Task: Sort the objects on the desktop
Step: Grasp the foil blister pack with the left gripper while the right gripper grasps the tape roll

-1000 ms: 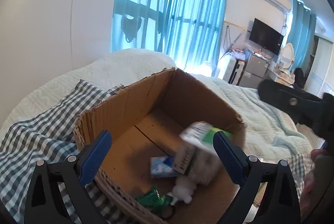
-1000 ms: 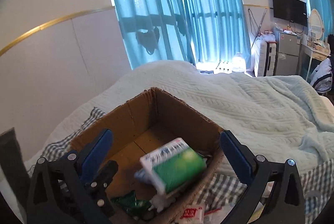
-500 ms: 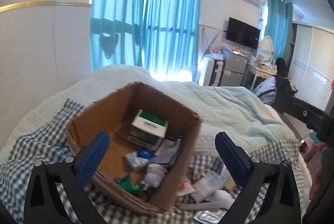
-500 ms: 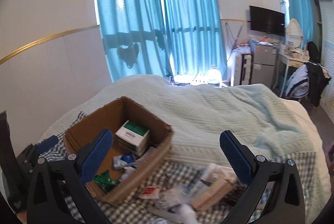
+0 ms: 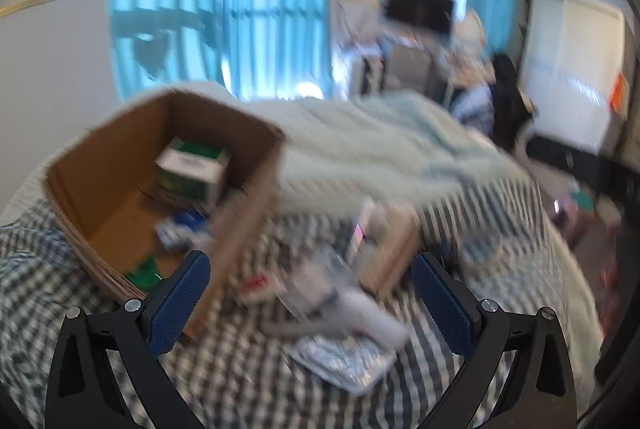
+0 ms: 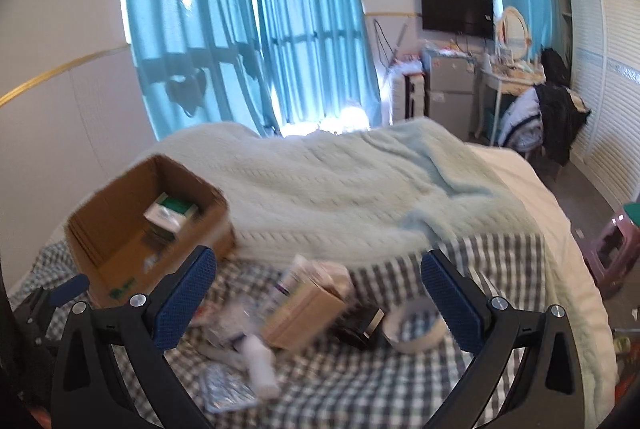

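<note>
Left wrist view, blurred: the left gripper (image 5: 310,285) has its jaws spread wide with nothing between them. Ahead and to its left, an open corrugated cardboard box (image 5: 120,157) holds a green-and-white carton (image 5: 192,169) and small packets. The right gripper (image 6: 320,289) is likewise spread and empty; straight ahead on the checked cloth (image 6: 400,381) lie a tan carton (image 6: 304,305), a white bottle (image 6: 260,369) and a roll of tape (image 6: 414,325).

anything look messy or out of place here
Yes. Loose items lie jumbled on the checked cloth beside the cardboard box: a tan carton tipped at an angle, a white bottle on its side, a foil pack. Both grippers are open and empty.
</note>
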Demonstrator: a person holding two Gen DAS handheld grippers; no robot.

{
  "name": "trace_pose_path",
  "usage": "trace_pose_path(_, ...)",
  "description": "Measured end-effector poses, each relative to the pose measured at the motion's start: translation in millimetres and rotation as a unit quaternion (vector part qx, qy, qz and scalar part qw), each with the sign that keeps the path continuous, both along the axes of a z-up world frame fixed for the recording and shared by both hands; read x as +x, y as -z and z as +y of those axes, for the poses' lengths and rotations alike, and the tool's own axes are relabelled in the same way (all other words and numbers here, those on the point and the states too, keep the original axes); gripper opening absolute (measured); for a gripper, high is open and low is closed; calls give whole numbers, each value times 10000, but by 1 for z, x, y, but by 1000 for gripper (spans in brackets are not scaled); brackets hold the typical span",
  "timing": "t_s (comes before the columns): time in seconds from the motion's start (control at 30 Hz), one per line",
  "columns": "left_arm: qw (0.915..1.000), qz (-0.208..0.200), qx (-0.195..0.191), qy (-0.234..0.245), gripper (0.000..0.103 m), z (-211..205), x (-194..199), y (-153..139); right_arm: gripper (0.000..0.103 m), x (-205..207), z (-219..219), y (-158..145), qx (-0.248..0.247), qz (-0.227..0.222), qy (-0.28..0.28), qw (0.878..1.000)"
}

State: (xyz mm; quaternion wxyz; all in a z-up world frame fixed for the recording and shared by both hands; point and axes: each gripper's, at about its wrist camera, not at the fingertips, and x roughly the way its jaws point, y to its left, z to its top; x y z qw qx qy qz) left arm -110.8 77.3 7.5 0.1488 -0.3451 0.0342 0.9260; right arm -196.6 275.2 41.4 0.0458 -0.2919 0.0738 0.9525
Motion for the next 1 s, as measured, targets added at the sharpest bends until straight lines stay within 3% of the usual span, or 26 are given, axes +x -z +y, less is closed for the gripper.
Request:
trace_pose_path(0.2, 9964, -637, -421, 365, 103, 24, 6, 64, 103, 5, 35, 45, -107, -472, 250, 9985)
trace_pose_path(0.37, 9904, -1225, -631, 126, 103, 20, -10, 109, 103, -6, 56, 86, 54, -988, 530, 9937)
trace_pose_path(0.43, 9882, -1436, -534, 47, 103, 15, -15, 120, 103, -11, 65, 101, -24, -1179, 588, 9913)
trace_pose_path(0.7, 9819, -1868, -244, 222, 103, 17, -23, 142, 103, -42, 65, 146, 263, -2029, 304, 9784)
trace_pose_path(0.93, 9813, -1832, -340, 477, 101, 35, -27, 146, 103, -81, 57, 174, 1021, -2758, 271, 9554)
trace_pose_path(1.0, 9812, -1831, -310, 519, 100, 35, -29, 146, 103, -89, 56, 175, 1230, -2739, 327, 9533)
